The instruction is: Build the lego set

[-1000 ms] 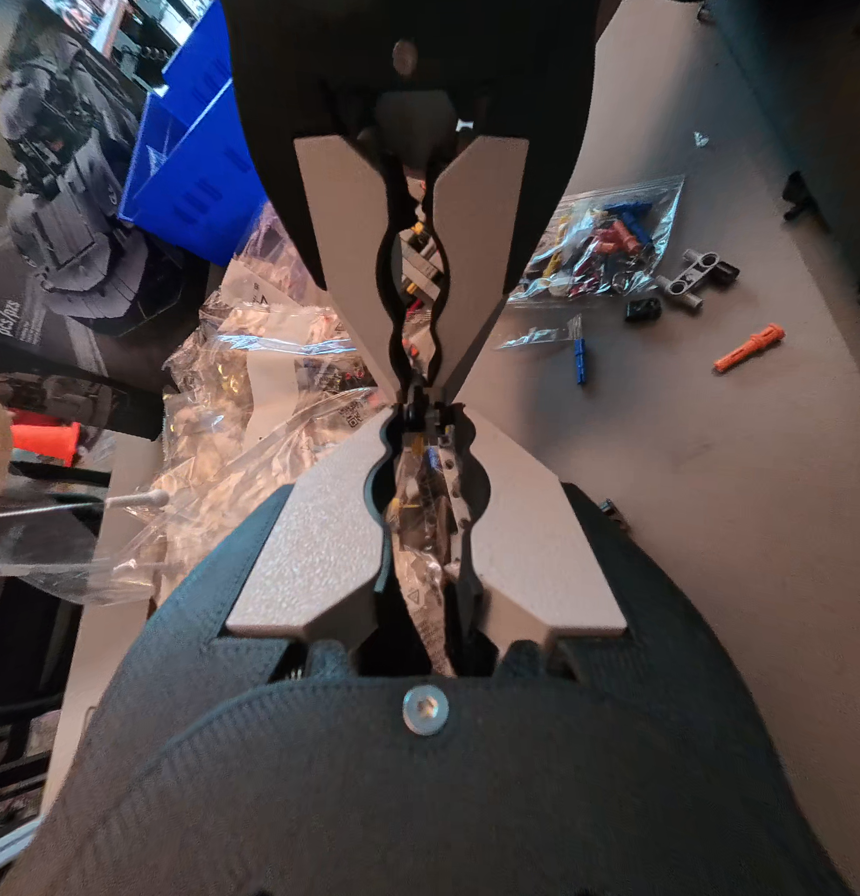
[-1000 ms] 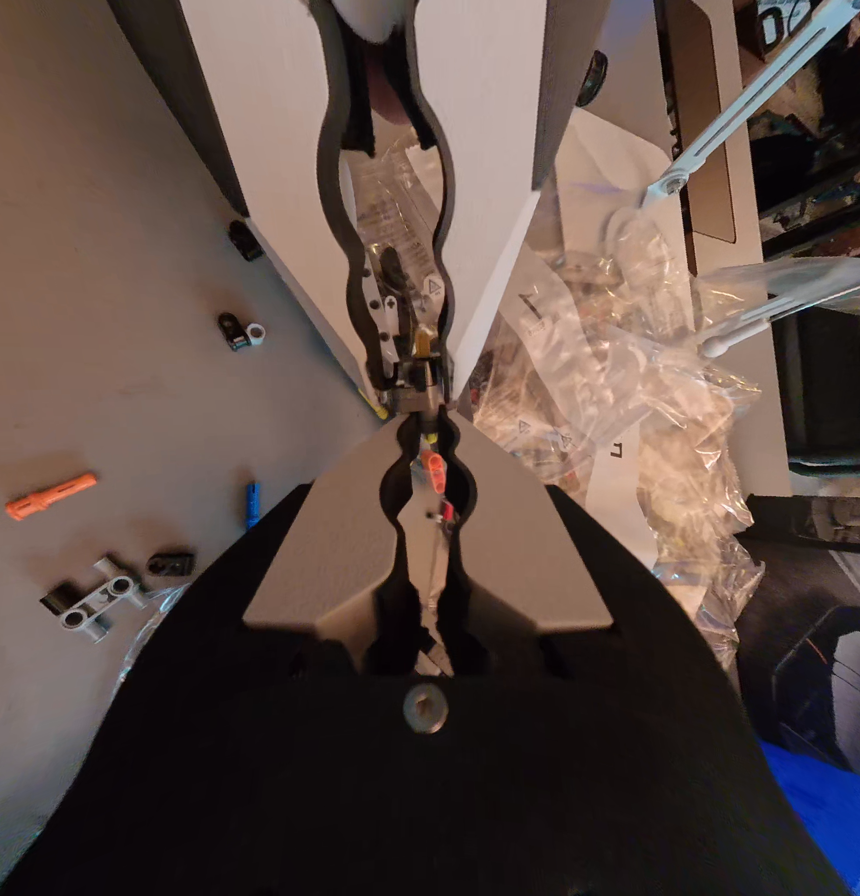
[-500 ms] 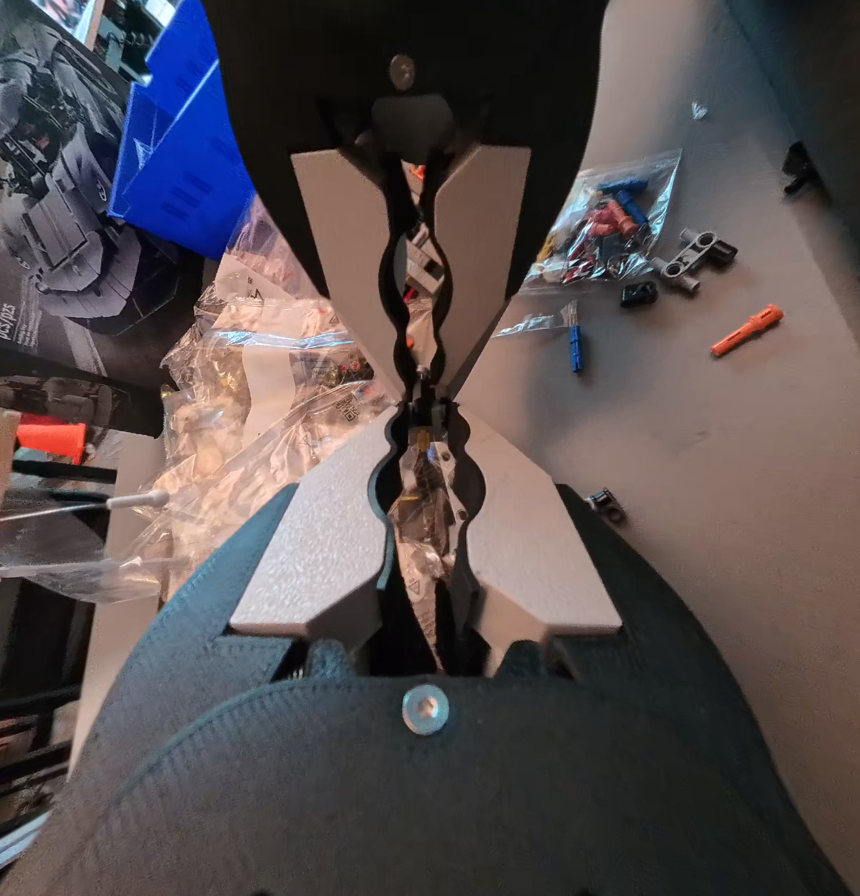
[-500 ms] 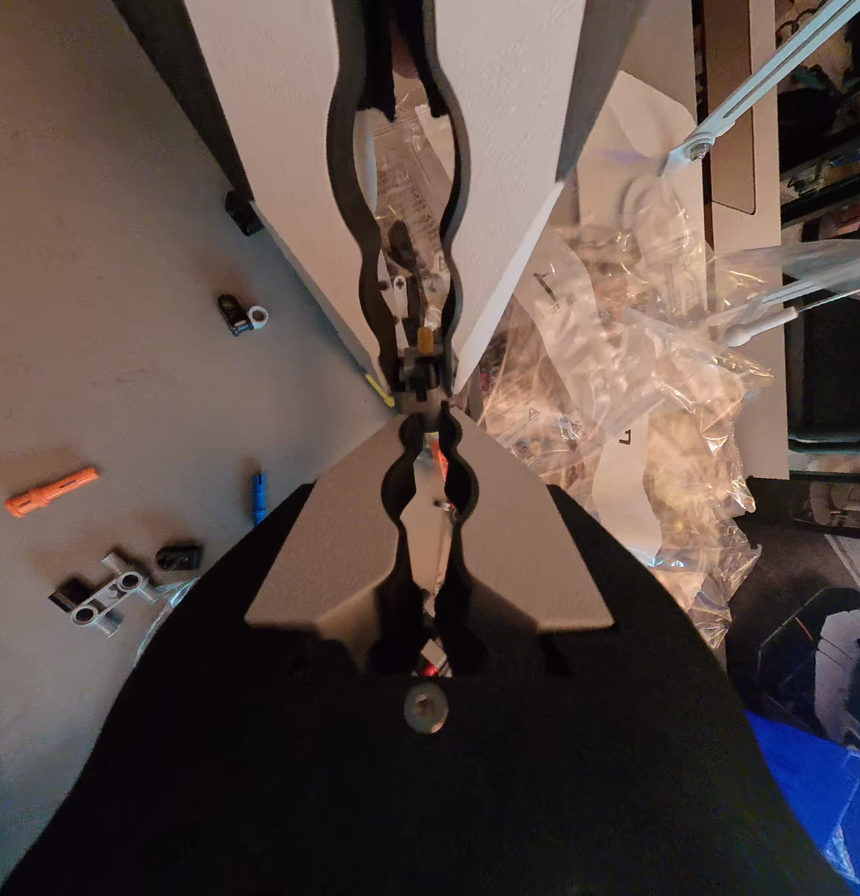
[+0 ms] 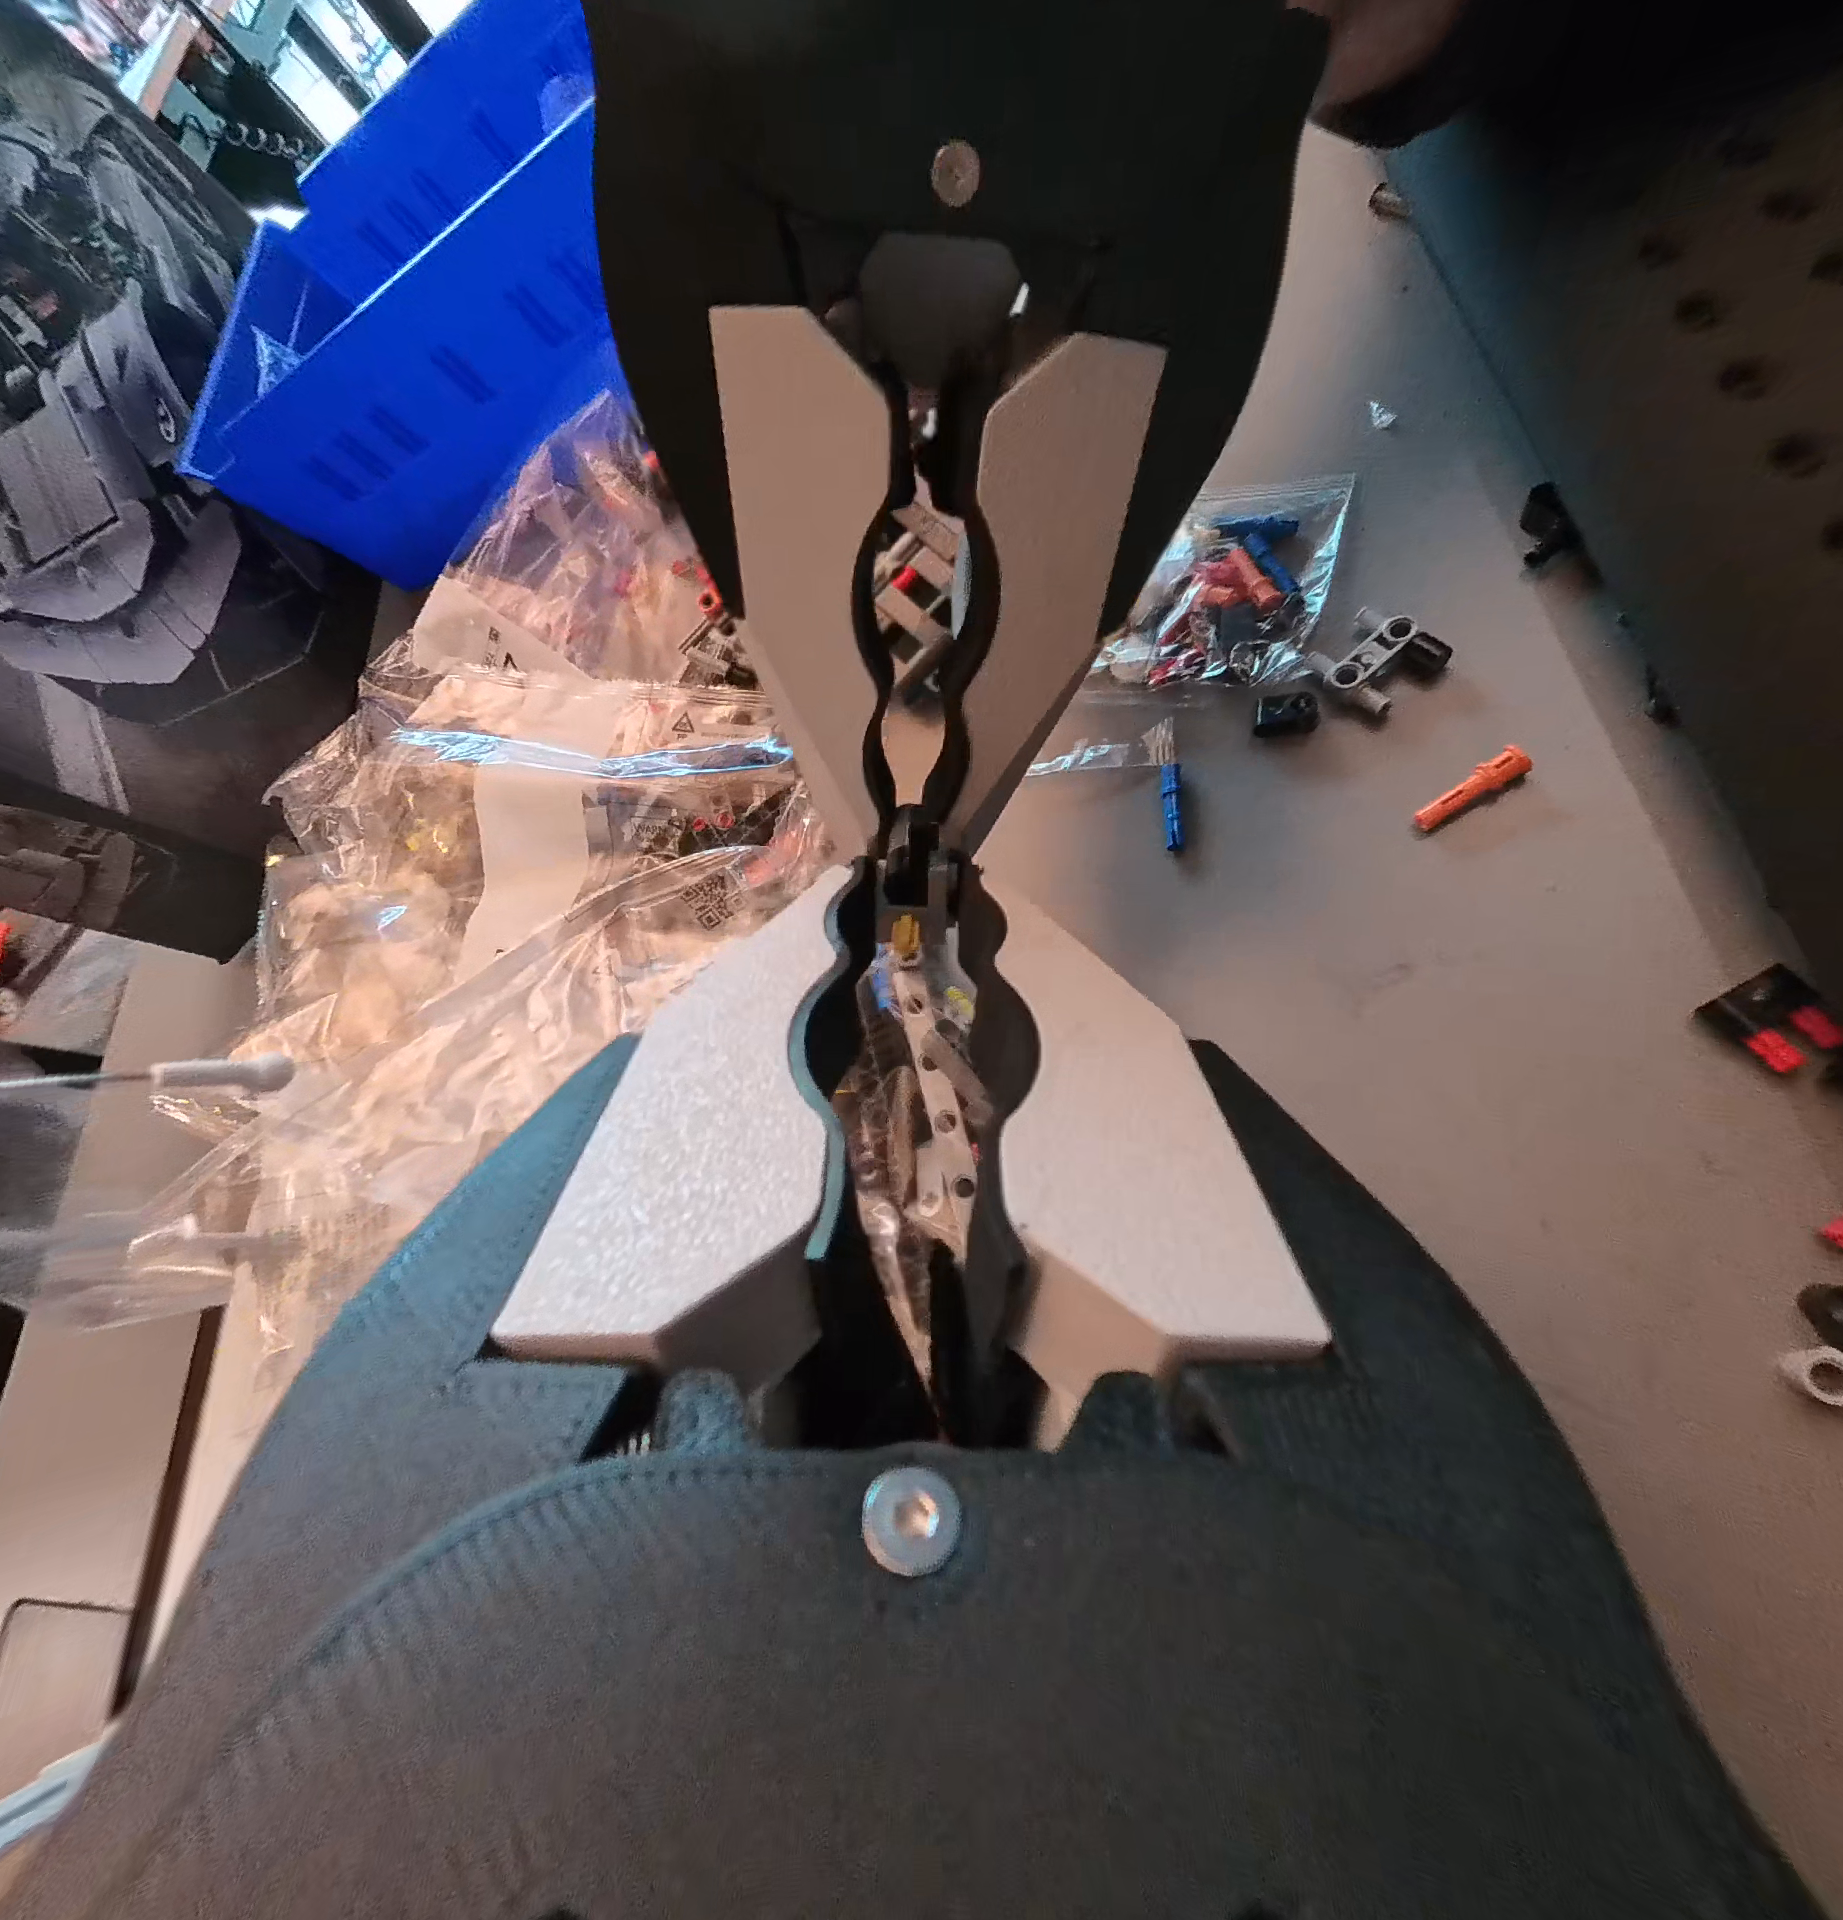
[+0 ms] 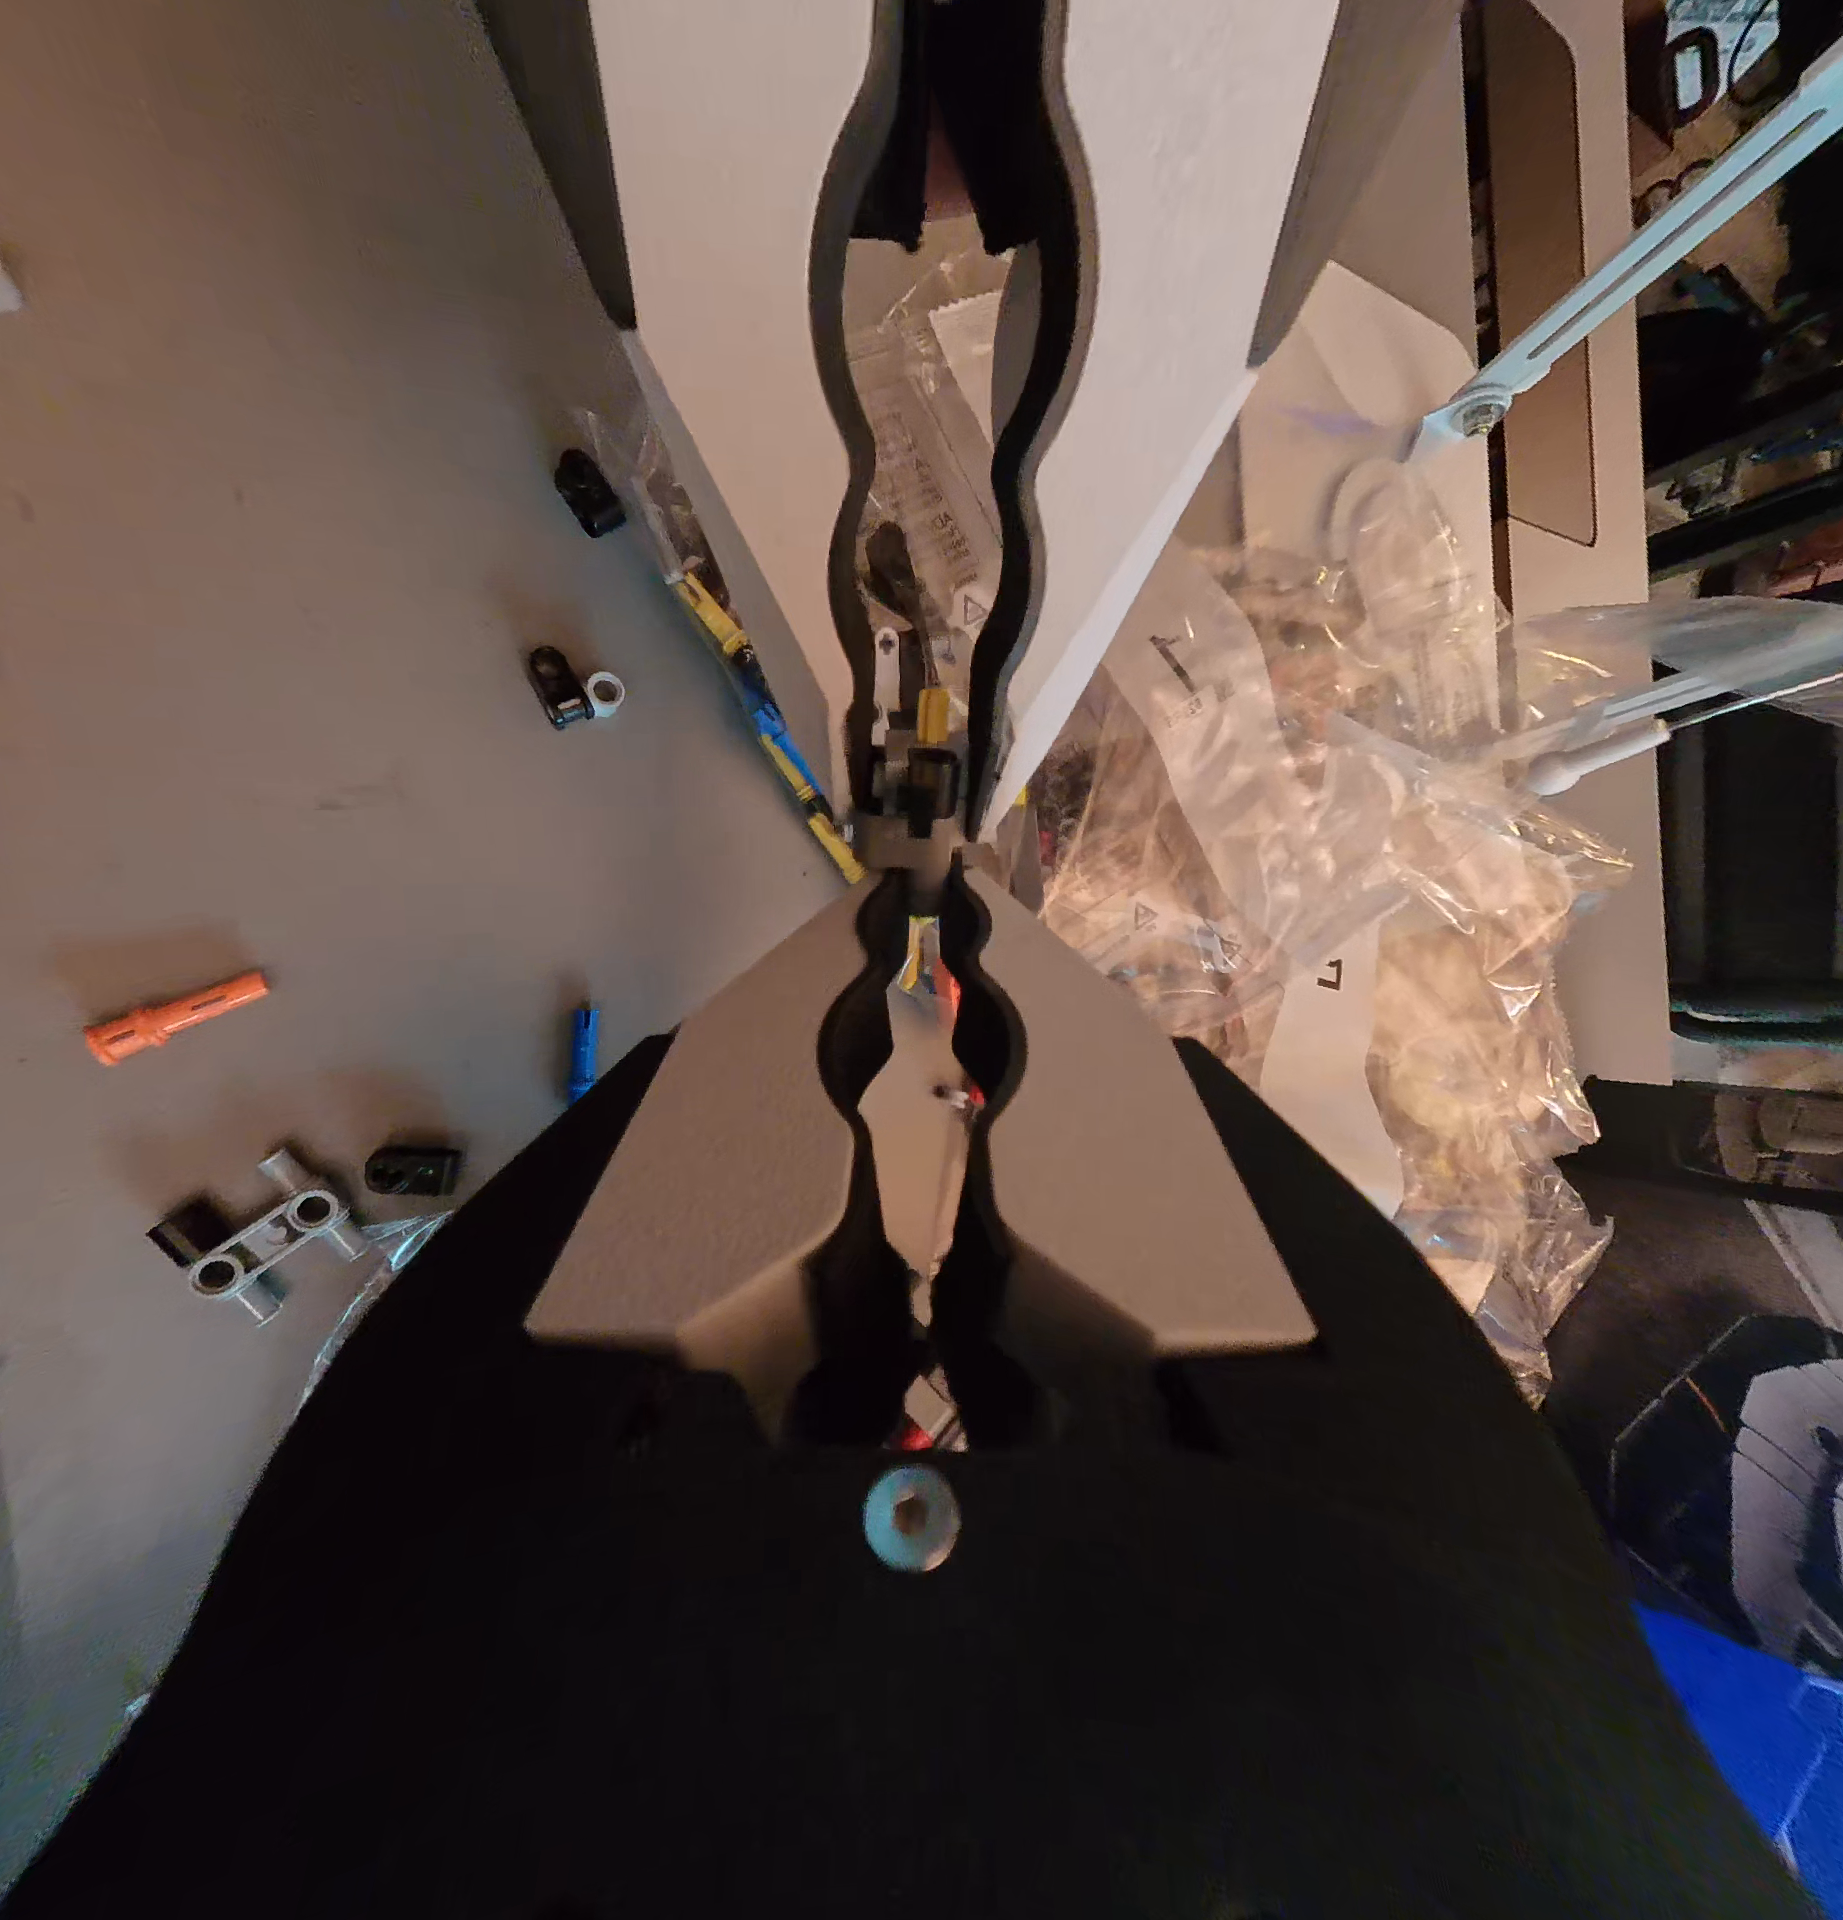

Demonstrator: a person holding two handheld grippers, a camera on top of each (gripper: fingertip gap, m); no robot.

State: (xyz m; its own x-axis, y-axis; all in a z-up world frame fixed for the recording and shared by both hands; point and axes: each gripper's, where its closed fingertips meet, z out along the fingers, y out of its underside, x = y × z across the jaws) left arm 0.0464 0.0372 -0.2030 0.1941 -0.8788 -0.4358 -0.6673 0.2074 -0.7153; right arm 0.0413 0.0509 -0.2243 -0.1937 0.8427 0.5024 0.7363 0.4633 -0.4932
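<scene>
left gripper: closed on small lego assembly | right gripper: closed on it, tip-to-tip | orange pin: left, loose on table

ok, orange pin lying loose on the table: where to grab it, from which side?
Grip the orange pin mid-shaft, coming straight down from above with the fingers across its narrow width. It lies flat with bare table all around it, and the collar near its middle should stop slip.

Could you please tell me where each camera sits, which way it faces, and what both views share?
Left wrist view: on the left gripper, looking along its fingers at the right gripper tip to tip; table right, bags left.
Right wrist view: on the right gripper, facing the left gripper; table left, bags right.
Shared: orange pin, blue pin.
</scene>
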